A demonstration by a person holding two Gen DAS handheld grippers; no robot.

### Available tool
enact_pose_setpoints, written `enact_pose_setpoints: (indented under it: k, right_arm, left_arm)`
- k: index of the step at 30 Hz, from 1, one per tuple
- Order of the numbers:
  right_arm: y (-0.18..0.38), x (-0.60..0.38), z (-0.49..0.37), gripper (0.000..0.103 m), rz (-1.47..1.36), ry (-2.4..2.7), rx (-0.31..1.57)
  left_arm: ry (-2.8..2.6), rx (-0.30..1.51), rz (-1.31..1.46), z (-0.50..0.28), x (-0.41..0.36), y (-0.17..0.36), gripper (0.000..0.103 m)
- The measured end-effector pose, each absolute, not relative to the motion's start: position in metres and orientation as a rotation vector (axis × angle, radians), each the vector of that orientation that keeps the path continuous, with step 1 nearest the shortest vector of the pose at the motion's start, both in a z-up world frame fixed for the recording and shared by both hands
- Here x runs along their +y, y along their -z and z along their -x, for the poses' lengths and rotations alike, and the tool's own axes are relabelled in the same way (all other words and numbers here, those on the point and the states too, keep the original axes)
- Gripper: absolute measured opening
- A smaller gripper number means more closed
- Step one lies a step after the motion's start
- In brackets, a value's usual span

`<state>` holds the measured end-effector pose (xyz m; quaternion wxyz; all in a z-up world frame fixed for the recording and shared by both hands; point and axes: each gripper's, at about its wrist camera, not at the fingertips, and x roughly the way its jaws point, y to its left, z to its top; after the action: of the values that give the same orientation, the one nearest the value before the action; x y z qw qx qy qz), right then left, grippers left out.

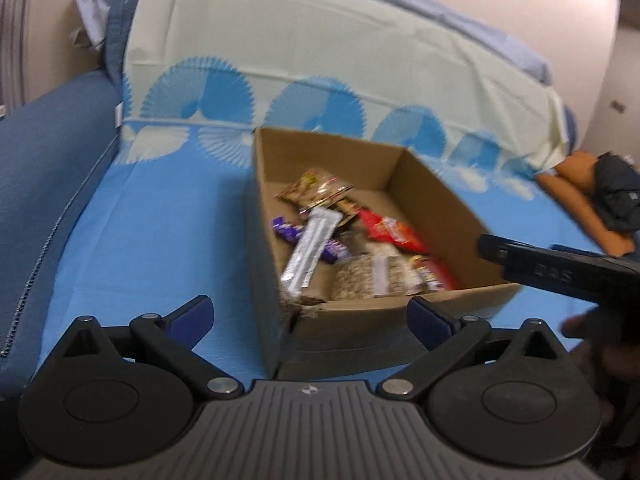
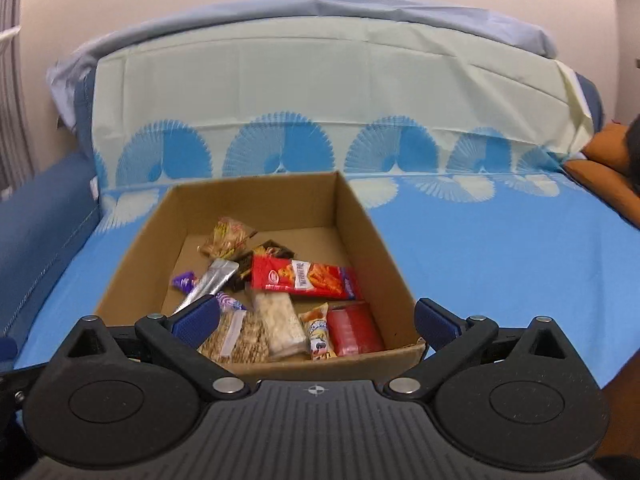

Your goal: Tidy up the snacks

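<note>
On the sofa seat, toward its left edge near the armrest [image 2: 36, 216], sits the box [image 2: 360, 216] — we see the snacks inside it: a red pack [image 2: 304, 278], a silver bar [image 2: 210, 284], a seed bar [image 2: 240, 338]. Our left tongs [image 1: 310, 316] and right tongs [image 2: 316, 322] both stand released — nothing between their blue pads.

The left gripper [image 1: 310, 312] is held with its jaws spread wide and nothing between the blue pads [image 1: 192, 316]. The right gripper [image 2: 316, 320] is likewise held fully parted and empty, both angled downward.
</note>
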<state>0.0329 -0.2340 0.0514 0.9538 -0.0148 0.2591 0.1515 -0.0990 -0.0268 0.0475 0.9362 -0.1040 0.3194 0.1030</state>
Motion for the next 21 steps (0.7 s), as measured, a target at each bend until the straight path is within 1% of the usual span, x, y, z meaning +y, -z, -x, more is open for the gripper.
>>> enact_pose_setpoints:
  k: [2,5,7,21]
  right_arm:
    - [-0.050,-0.231,-0.034,0.102,0.055,-0.303,0.520]
    - [-0.042,-0.231,-0.040,0.102,0.055,-0.295,0.565]
    - [-0.040,-0.229,-0.042,0.102,0.054,-0.290,0.588]
    - [-0.040,-0.218,-0.040,0.102,0.095,-0.338,0.589]
  left_arm:
    - [-0.235,0.707,0.210,0.085,-0.025,-0.045,0.103]
    - [-0.260,0.769,0.201,0.070,-0.026,-0.038,0.103]
    - [-0.263,0.777,0.210,0.068,-0.026,-0.035,0.103]
    - [-0.283,0.802,0.204,0.068,-0.032,-0.029,0.103]
